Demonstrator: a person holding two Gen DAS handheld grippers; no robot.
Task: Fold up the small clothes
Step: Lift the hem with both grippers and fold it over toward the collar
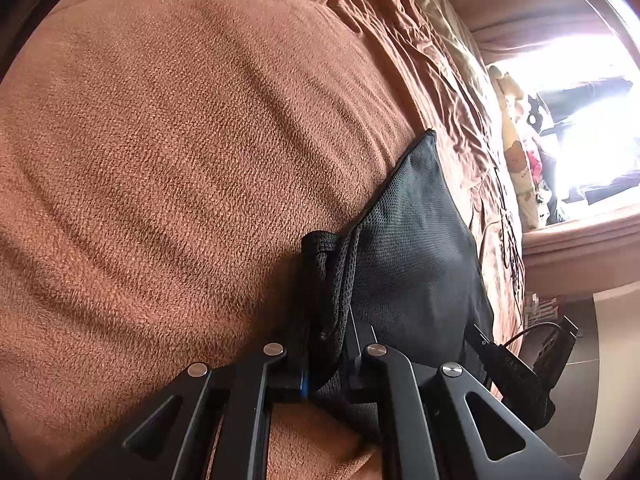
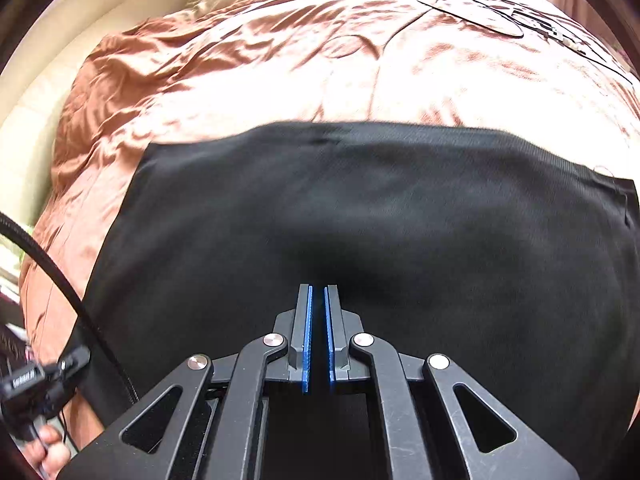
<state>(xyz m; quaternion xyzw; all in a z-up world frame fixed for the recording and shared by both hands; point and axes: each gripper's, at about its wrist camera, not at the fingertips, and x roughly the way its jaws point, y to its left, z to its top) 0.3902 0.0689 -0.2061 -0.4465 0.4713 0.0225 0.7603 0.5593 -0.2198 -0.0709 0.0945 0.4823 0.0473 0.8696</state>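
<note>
A black mesh garment (image 1: pixel 416 240) lies on a brown bed cover (image 1: pixel 180 140). My left gripper (image 1: pixel 326 344) is shut on a bunched edge of the garment, with cloth rolled between its jaws. In the right wrist view the same black garment (image 2: pixel 380 216) spreads flat and wide across the shiny brown bedspread (image 2: pixel 280 72). My right gripper (image 2: pixel 318 292) hovers over the garment's near part. Its blue-padded jaws stand almost together with a thin gap and nothing between them.
A thin black cable (image 2: pixel 480 16) lies looped on the bedspread at the far right. A cream headboard or wall (image 2: pixel 36 92) runs along the left. A bright window (image 1: pixel 592 120) and patterned pillows (image 1: pixel 520 168) lie beyond the bed. The bed's edge and floor (image 1: pixel 580 360) are at the right.
</note>
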